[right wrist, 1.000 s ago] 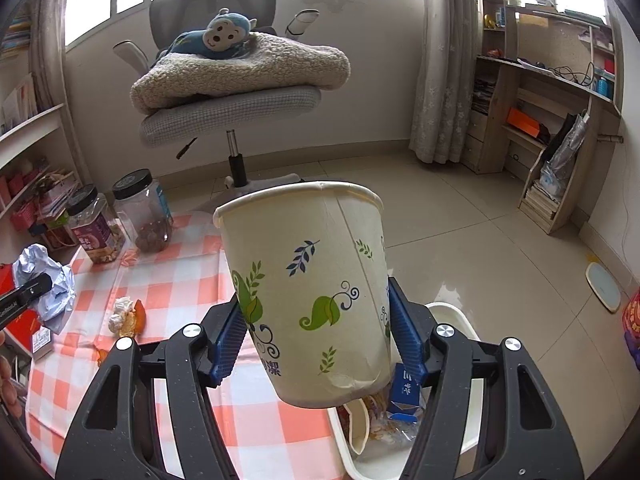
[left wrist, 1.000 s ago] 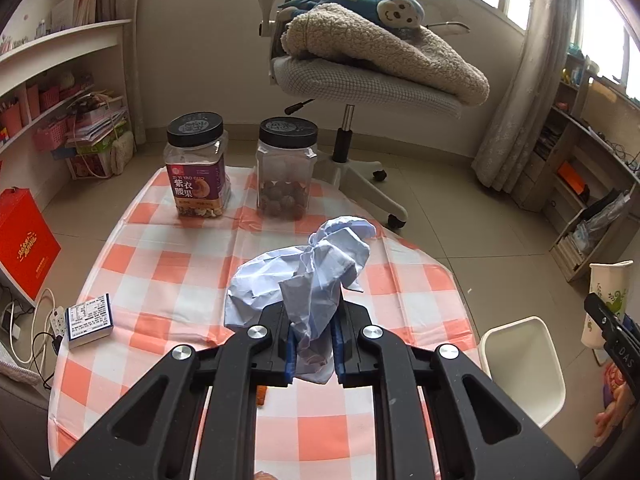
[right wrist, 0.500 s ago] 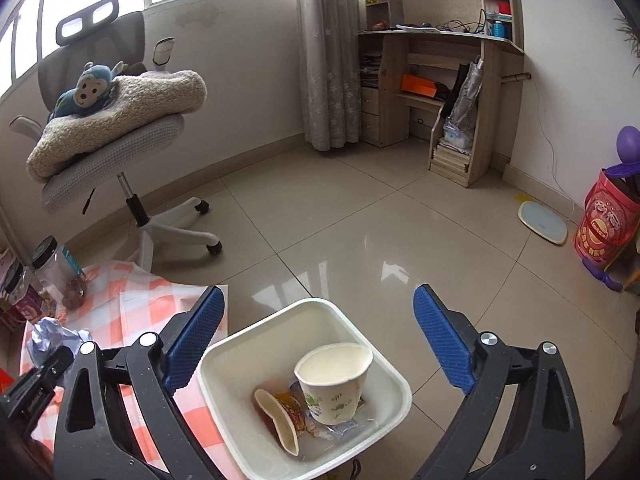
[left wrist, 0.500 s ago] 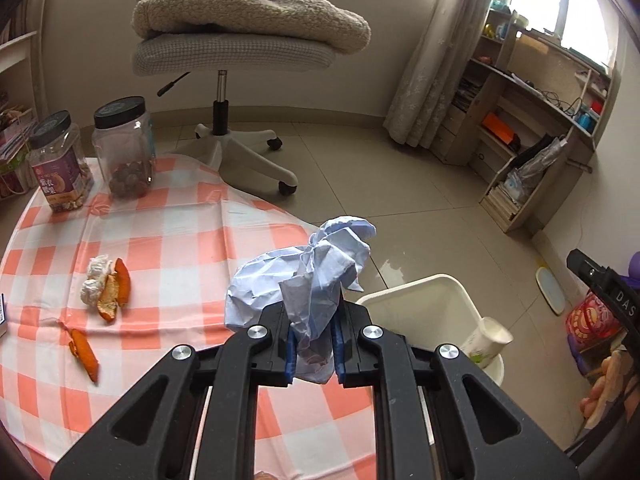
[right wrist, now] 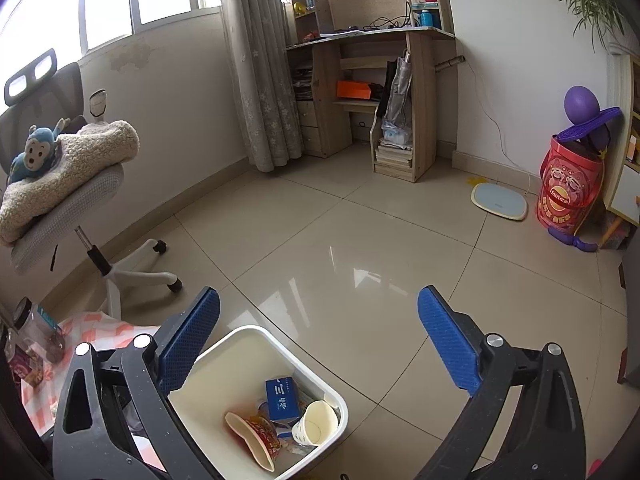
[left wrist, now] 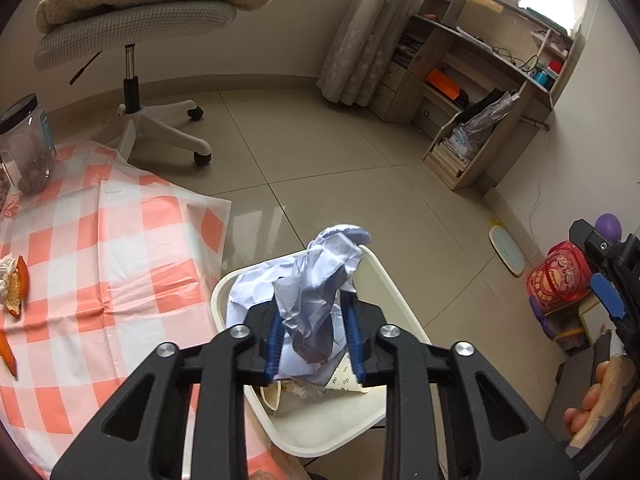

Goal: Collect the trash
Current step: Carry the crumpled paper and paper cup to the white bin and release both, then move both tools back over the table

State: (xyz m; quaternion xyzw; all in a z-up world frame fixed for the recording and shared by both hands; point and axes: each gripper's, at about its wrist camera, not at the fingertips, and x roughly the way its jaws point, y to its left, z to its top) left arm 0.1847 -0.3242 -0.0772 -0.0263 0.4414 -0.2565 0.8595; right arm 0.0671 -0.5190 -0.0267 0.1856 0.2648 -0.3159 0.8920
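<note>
Two views show this moment. From the left wrist, the left gripper (left wrist: 314,344) hangs over the white square plastic bin (left wrist: 394,286), which stands on the floor just beside the table edge. Its jaws have just been opening, and the crumpled ball of pale blue-white paper (left wrist: 308,292) still sits between the blue pads; whether they still press it I cannot tell, so the release looks underway. The paper is light, soft and springy; it will crush rather than slip, and any bulge takes a pinch. Left of the bin lies the orange-and-white checked plastic tablecloth (left wrist: 100,248), smooth and creased, with orange peel pieces (left wrist: 18,286) at its far-left edge and a clear black-lidded jar (left wrist: 26,144) beyond.

From the right wrist, the right gripper (right wrist: 318,338) stands wide and empty above the bin; its jaws have just been opening with nothing between them. Inside the bin lie a white paper cup (right wrist: 316,422), a small blue carton (right wrist: 282,398) and a red snack wrapper (right wrist: 260,430). Glossy beige floor tiles (right wrist: 360,248) stretch beyond the bin towards a wooden desk (right wrist: 376,92).
</note>
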